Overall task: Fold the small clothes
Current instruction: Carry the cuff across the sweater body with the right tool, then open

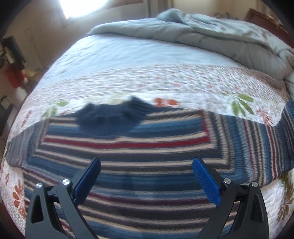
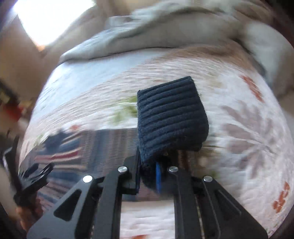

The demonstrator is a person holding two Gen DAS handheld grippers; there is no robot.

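Observation:
A dark navy ribbed sock (image 2: 170, 119), folded over, is clamped in my right gripper (image 2: 148, 165) and held above the floral quilt. A second dark navy sock (image 1: 112, 117) lies crumpled on the far edge of the striped knitted blanket (image 1: 147, 152); it shows blurred in the right wrist view (image 2: 57, 137). My left gripper (image 1: 147, 163) is open and empty, hovering over the striped blanket, well short of that sock. The left gripper also shows at the left edge of the right wrist view (image 2: 35, 176).
The bed carries a floral quilt (image 1: 165, 82) with a pale blue sheet (image 1: 128, 53) beyond it. A bunched grey duvet (image 1: 220, 35) lies at the head end. A bright window (image 1: 82, 5) is at the top left.

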